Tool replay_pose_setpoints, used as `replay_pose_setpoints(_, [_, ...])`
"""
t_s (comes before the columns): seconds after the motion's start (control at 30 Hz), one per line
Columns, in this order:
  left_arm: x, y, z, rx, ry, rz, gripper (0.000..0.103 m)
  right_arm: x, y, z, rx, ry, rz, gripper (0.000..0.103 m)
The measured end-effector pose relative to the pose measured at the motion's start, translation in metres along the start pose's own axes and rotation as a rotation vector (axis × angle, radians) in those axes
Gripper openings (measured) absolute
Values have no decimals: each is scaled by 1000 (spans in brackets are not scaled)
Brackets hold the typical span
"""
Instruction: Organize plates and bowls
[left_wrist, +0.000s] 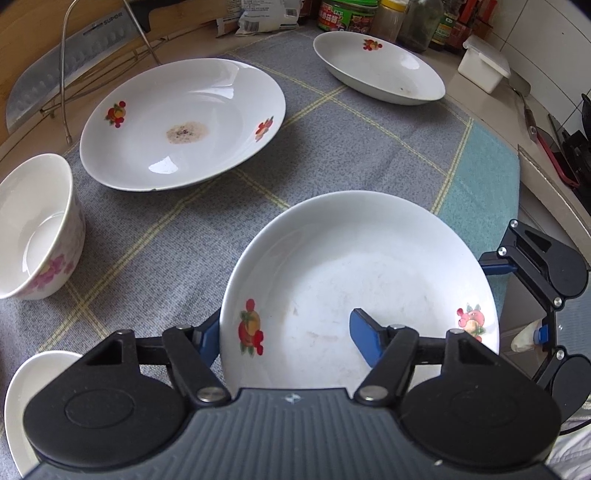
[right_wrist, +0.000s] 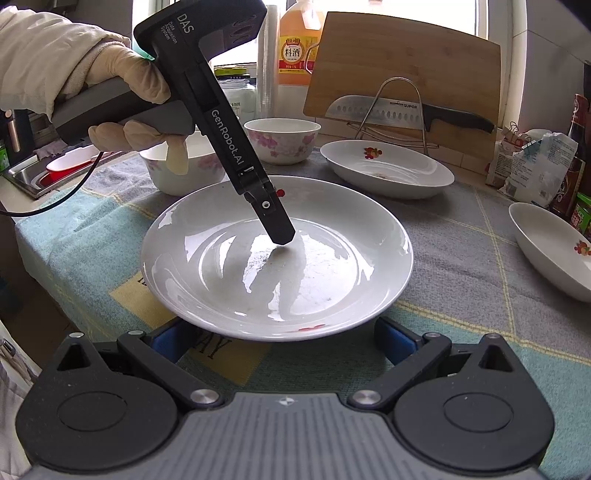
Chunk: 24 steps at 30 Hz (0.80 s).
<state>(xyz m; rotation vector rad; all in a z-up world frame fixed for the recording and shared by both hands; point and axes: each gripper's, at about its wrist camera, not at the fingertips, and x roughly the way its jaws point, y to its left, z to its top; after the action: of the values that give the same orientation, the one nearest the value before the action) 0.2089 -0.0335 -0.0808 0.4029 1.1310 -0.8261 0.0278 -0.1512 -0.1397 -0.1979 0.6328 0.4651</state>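
- My left gripper (left_wrist: 288, 328) straddled the near rim of the shallow white ceramic plate with red fruit prints (left_wrist: 369, 266): one blue pad (left_wrist: 208, 332) sat outside the rim and the other (left_wrist: 365, 339) lay inside on the plate's face. The jaws stood partly apart, and I could not tell whether the pads pressed on the rim.
- That plate lay flat on the grey checked cloth (left_wrist: 155, 251) covering the surface, nearest to me.
- My right gripper (right_wrist: 284, 343) rested low at the opposite edge of the same plate, its blue pads (right_wrist: 397, 341) spread wide on either side of the rim and gripping nothing.
- A gloved hand (right_wrist: 122, 85) held the left tool's handle, tilting it steeply down into the plate.
- A second white fruit-print plate with a brown stain at its centre (left_wrist: 184, 122) lay farther back on the left, well apart from the first.
- A third white plate (left_wrist: 376, 68) sat at the far right, near the jars.
- A white bowl with pink flowers (left_wrist: 37, 229) stood upright at the left edge of the cloth.
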Motion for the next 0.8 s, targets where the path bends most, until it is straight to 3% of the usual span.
replay_pose_setpoints(0.8, [1,6,3,7,19,-41,68,6,4,8,-12,46,3,103])
